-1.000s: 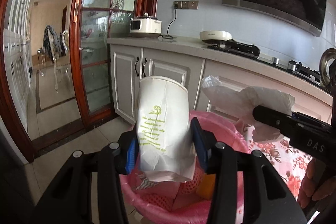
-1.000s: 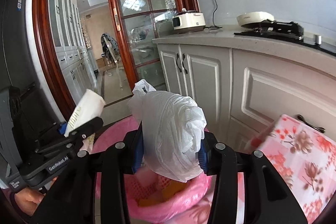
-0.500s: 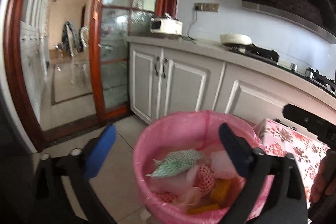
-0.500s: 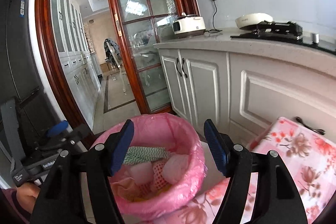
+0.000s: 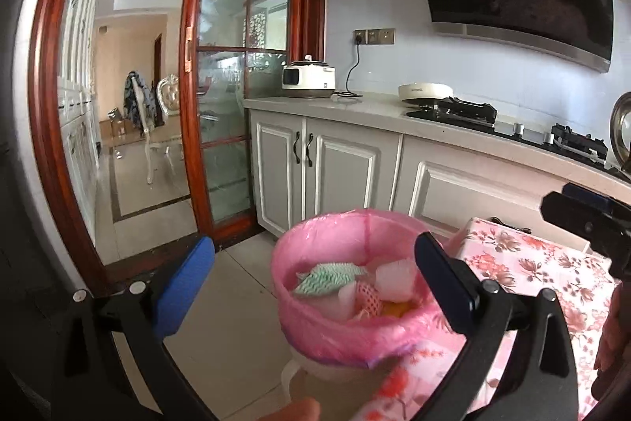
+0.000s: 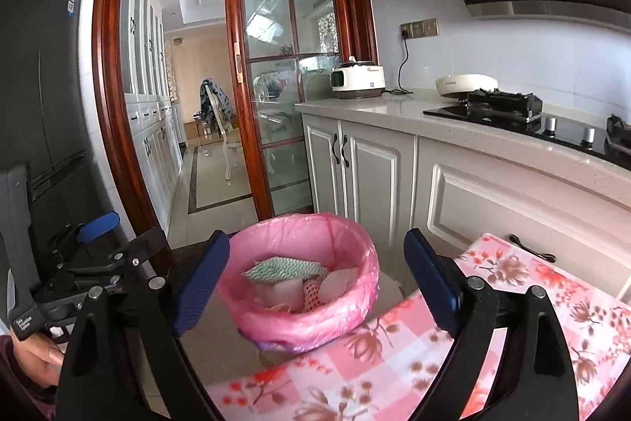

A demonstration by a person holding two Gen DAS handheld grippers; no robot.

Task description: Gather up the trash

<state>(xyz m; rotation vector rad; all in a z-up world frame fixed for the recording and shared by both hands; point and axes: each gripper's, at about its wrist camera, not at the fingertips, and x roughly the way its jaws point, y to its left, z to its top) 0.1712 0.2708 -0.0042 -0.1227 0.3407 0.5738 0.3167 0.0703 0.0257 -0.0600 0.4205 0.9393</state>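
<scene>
left tool (image 5: 311, 287): jaws apart, empty | right tool (image 6: 315, 279): jaws opening, nothing between | change: paper cup and plastic bag gone from both tools | trash (image 6: 292, 283) lies in pink-lined bin (image 6: 347, 318) beside floral table (image 6: 512, 302) | drop looks done

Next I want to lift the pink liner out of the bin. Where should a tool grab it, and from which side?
Grip the folded-over rim of the pink liner where it bulges outside the bin wall, on the side nearest the floral tablecloth. Come in from above and slightly outside, pinching across the film. That loose, doubled plastic looks easiest to catch; the trash fills the middle.
</scene>
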